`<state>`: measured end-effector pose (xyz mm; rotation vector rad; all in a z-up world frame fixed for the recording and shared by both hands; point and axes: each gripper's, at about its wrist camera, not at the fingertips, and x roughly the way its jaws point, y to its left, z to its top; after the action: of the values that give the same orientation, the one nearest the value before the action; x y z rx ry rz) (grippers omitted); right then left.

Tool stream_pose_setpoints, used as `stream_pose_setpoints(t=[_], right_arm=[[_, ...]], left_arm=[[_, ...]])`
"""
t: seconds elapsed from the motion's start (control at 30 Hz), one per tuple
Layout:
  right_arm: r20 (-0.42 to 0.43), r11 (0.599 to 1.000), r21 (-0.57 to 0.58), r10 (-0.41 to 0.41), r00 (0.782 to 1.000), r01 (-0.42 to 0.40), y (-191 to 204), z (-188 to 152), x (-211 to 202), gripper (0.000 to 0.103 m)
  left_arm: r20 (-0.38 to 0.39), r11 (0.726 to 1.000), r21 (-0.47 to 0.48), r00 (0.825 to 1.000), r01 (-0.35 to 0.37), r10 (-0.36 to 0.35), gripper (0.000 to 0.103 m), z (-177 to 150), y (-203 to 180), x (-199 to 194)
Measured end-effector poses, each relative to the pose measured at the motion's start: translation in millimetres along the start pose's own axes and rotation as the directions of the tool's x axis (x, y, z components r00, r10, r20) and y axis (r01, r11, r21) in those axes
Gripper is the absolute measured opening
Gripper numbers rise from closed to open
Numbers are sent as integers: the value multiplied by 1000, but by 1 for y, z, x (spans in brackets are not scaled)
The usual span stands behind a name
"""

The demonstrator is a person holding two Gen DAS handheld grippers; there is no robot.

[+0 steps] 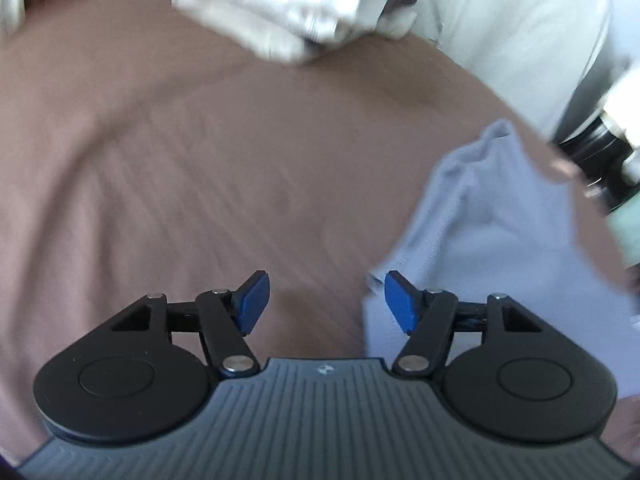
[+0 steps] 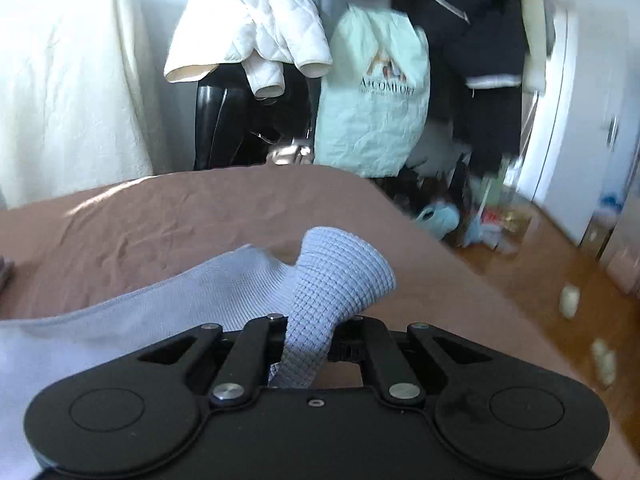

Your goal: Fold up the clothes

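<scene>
A light blue knit garment (image 1: 492, 240) lies on the brown bed sheet (image 1: 200, 160) at the right of the left wrist view. My left gripper (image 1: 326, 300) hangs over the sheet with its blue pads (image 1: 254, 300) apart and nothing between them; the right pad sits at the garment's edge. In the right wrist view, my right gripper (image 2: 308, 344) is shut on a bunched ribbed end of the blue garment (image 2: 340, 276), which flares out above the jaws. The rest of the cloth (image 2: 160, 296) trails left over the brown sheet (image 2: 200, 216).
A pile of white and cream clothes (image 1: 272, 8) lies at the sheet's far edge. Beyond the bed hang a white quilted jacket (image 2: 256, 28), a pale green bag (image 2: 376, 92) and dark coats (image 2: 480, 60). Wooden floor (image 2: 540, 264) with scattered items lies to the right.
</scene>
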<state>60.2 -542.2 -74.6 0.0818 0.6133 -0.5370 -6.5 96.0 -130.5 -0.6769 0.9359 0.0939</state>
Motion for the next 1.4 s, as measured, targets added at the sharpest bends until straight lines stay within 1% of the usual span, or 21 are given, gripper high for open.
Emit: stream_pose_setpoints(t=[0.07, 0.17, 0.3, 0.37, 0.4, 0.47, 0.6, 0.63, 0.7, 0.73, 0.8, 0.83, 0.9, 0.93, 1.0, 1.03, 1.07, 1.17, 1.27, 1.33, 1.4], right_arm=[[-88, 998, 64, -1, 996, 6, -8, -4, 17, 7], [-197, 974, 227, 54, 979, -8, -33, -8, 40, 7], [-223, 967, 256, 72, 972, -13, -34, -14, 41, 7], [-222, 970, 241, 76, 972, -21, -29, -20, 34, 8], [-211, 969, 243, 89, 973, -35, -29, -21, 28, 8], [-153, 966, 246, 122, 981, -82, -34, -16, 12, 7], [74, 970, 147, 183, 980, -192, -39, 5, -38, 6], [115, 977, 96, 178, 977, -189, -36, 7, -50, 6], [118, 991, 18, 130, 984, -133, -26, 6, -56, 6], [77, 994, 12, 109, 991, -110, -23, 3, -50, 6], [-37, 996, 33, 87, 996, -85, -23, -3, -28, 6], [-94, 995, 59, 83, 992, -78, -26, -6, -17, 6], [-142, 987, 137, 101, 985, -82, -35, -10, -7, 6], [-138, 980, 177, 121, 983, -95, -41, -10, -7, 6], [-116, 974, 193, 141, 983, -117, -47, -8, -16, 7], [-117, 979, 172, 131, 984, -110, -45, -9, -21, 7], [-135, 985, 149, 105, 985, -84, -42, -8, -20, 10], [-204, 990, 110, -59, 977, 83, -46, -5, 2, 49], [-150, 971, 138, -173, 974, 193, -59, 4, -12, 51], [-78, 975, 175, -128, 989, 140, -60, 9, -27, 53], [-22, 980, 198, -2, 1000, 6, -51, 8, -36, 53]], left_arm=[[-84, 995, -76, 994, 64, -71, 64, -8, 9, 15], [-108, 986, -88, 983, 142, -151, 71, -13, 2, 21], [-155, 959, -133, 951, 250, -269, 71, -23, -9, 41], [-120, 970, -69, 963, 234, -241, 50, -27, -22, 40], [-87, 976, -24, 972, 215, -216, 8, -29, -29, 34], [-10, 979, 57, 981, 195, -195, 7, -29, -43, 20], [96, 916, 39, 911, 399, -401, 7, -18, -42, -34], [100, 929, 70, 924, 364, -369, 7, -16, -43, -40], [62, 971, 154, 979, 181, -193, 8, -18, -47, -29], [24, 978, 190, 996, 84, -90, 10, -22, -47, -16], [-90, 985, 172, 996, 0, 16, 10, -32, -45, 17], [-100, 983, 182, 994, -16, 35, 13, -33, -47, 22], [-69, 968, 244, 995, -57, 76, 18, -31, -58, 18], [-25, 949, 294, 991, -116, 129, 37, -30, -65, 14], [65, 900, 372, 974, -226, 218, 60, -35, -74, 8], [98, 878, 402, 966, -260, 241, 60, -37, -78, 6], [114, 873, 410, 965, -263, 238, 59, -38, -81, 5], [184, 878, 410, 966, -245, 183, 58, -34, -85, -12], [275, 874, 429, 955, -226, 111, 59, -29, -95, -35], [300, 881, 437, 953, -181, 47, 63, -26, -103, -45], [265, 892, 443, 964, -95, -30, 63, -16, -108, -43]])
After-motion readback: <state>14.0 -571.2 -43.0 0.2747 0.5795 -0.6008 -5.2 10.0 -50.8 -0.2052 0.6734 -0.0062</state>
